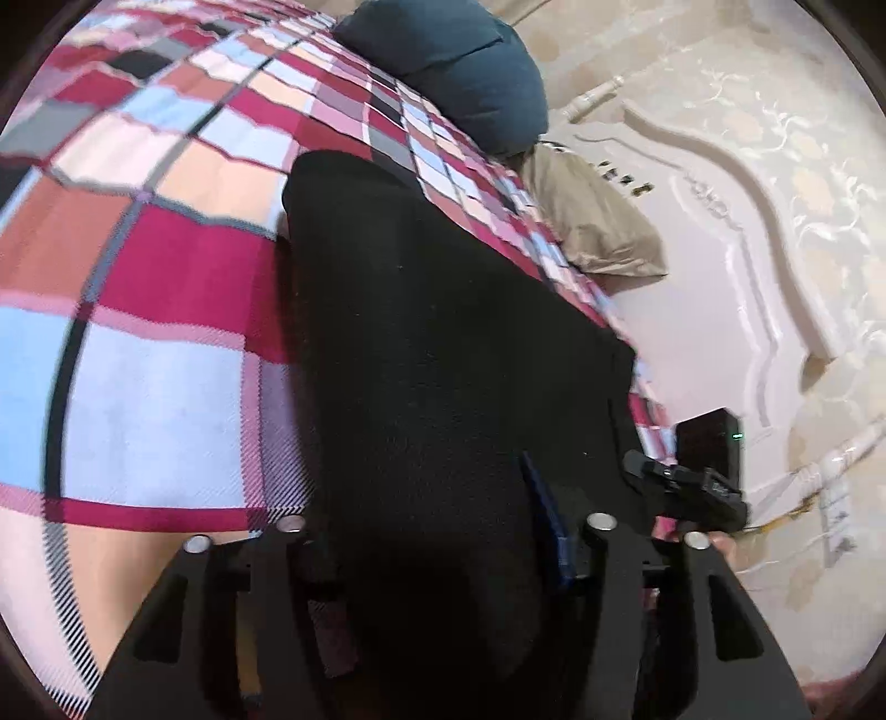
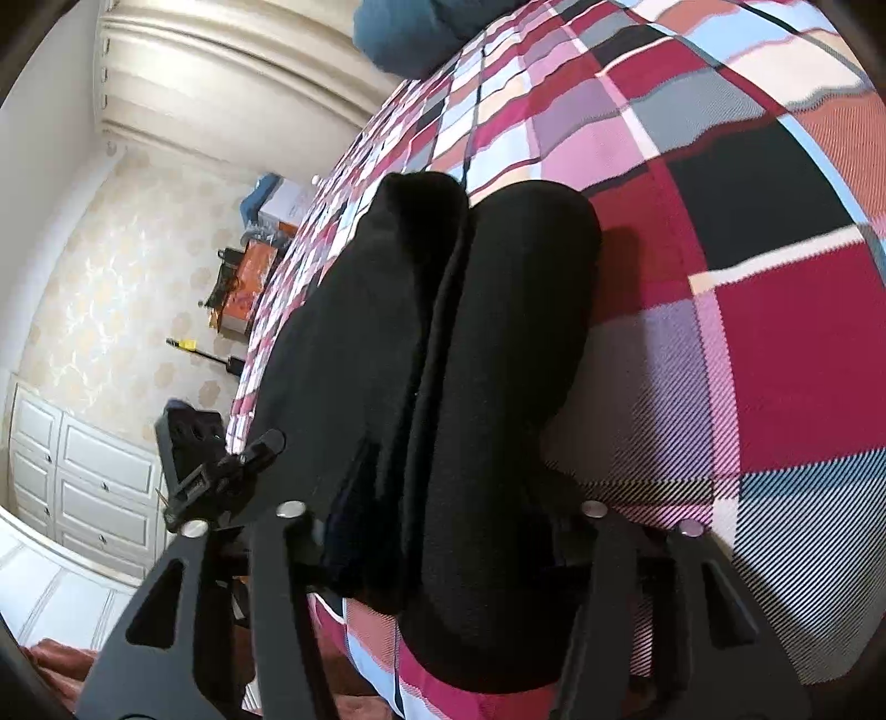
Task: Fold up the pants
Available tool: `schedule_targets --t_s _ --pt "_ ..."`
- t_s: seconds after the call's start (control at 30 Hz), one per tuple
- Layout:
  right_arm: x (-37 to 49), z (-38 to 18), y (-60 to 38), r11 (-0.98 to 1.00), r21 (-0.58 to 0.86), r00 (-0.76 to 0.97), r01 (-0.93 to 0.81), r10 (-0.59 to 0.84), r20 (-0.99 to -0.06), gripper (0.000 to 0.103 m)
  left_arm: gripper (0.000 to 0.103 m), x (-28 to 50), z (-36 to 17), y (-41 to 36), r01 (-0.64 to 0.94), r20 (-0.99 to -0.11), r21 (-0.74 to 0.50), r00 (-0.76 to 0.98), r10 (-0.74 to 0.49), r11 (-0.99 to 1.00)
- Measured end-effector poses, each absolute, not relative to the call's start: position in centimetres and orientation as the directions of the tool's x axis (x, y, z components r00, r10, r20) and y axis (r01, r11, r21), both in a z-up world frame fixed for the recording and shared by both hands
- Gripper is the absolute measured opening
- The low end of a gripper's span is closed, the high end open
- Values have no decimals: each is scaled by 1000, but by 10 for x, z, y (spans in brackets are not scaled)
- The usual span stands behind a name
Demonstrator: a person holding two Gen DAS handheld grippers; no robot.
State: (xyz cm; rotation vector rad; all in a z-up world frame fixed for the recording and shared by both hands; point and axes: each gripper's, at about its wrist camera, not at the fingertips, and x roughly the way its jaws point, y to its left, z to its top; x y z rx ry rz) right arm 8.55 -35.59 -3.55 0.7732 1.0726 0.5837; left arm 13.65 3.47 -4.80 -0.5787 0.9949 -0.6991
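**Black pants on the checked bed, both grippers at the near end**

The pants (image 2: 443,354) lay on a bed under a checked cover (image 2: 747,310) of red, pink, pale blue and grey squares. In the right wrist view they showed as two long black rolls side by side, touching along a seam-like crease, running away from the camera toward a dark blue pillow (image 2: 410,33) at the far end. In the left wrist view the same pants (image 1: 421,354) read as one broad black slab lying lengthwise, with the blue pillow (image 1: 459,66) and a tan pillow (image 1: 592,221) beyond it near the bed's edge.

The right gripper (image 2: 443,515) had its jaws spread, with the near end of the pants filling the gap between the two finger frames. Whether the pads pressed the cloth could not be told, since the fabric hid the fingertips. The left gripper (image 1: 443,526) also stood with jaws apart and black cloth between them; a blue pad edge (image 1: 545,515) showed at the right finger's inner side, next to the fabric, but contact was unclear.

Each view caught the other gripper just beside it: the right one at the right edge (image 1: 698,476), the left one at the left edge (image 2: 210,465).

Off the bed were a cream patterned wall (image 1: 803,166), white drawers (image 2: 83,476) and an orange box (image 2: 249,282) on the floor
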Motion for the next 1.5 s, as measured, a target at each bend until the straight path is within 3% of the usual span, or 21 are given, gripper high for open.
schedule_targets --t_s 0.03,0.1,0.2,0.53,0.7,0.87,0.97,1.13,1.17,1.27,1.3,1.37,1.5 --pt "84 -36 -358 598 799 379 -54 753 -538 61 63 136 -49 37 264 -523 -736 361 -772 623" --pt "80 -33 -361 596 801 386 -63 755 -531 67 78 134 -47 47 281 -447 -789 347 -824 546" --pt "77 -29 -365 607 791 390 -70 747 -539 72 84 137 -40 57 289 -432 -793 353 -830 536" --pt "105 -26 -377 580 813 470 -42 730 -497 87 84 190 -42 57 273 -457 -786 350 -818 555" --pt "122 -27 -378 574 818 453 -38 739 -498 86 84 212 -45 40 288 -510 -748 326 -796 598" --pt "119 -13 -405 641 767 538 -17 653 -533 84 84 217 -47 40 296 -515 -744 318 -796 599" --pt "129 -25 -419 577 816 495 32 700 -514 85 84 215 -49 42 305 -508 -745 317 -801 593" --pt "149 -28 -395 590 806 372 -47 759 -534 89 84 223 -48 38 284 -524 -744 314 -792 605" --pt "151 -27 -388 584 809 346 -63 773 -532 88 84 224 -47 37 284 -527 -743 310 -791 606" --pt "150 -29 -372 670 739 325 -74 717 -617 51 81 228 -48 38 282 -530 -745 301 -793 604" --pt "148 -32 -372 661 748 334 -59 719 -609 45 63 229 -48 37 278 -546 -730 311 -778 624" --pt "140 -33 -376 632 774 372 -42 729 -575 39 50 232 -50 35 276 -591 -693 311 -744 666" --pt "128 -19 -371 638 767 448 -72 707 -546 35 37 236 -45 37 276 -595 -688 313 -740 671"
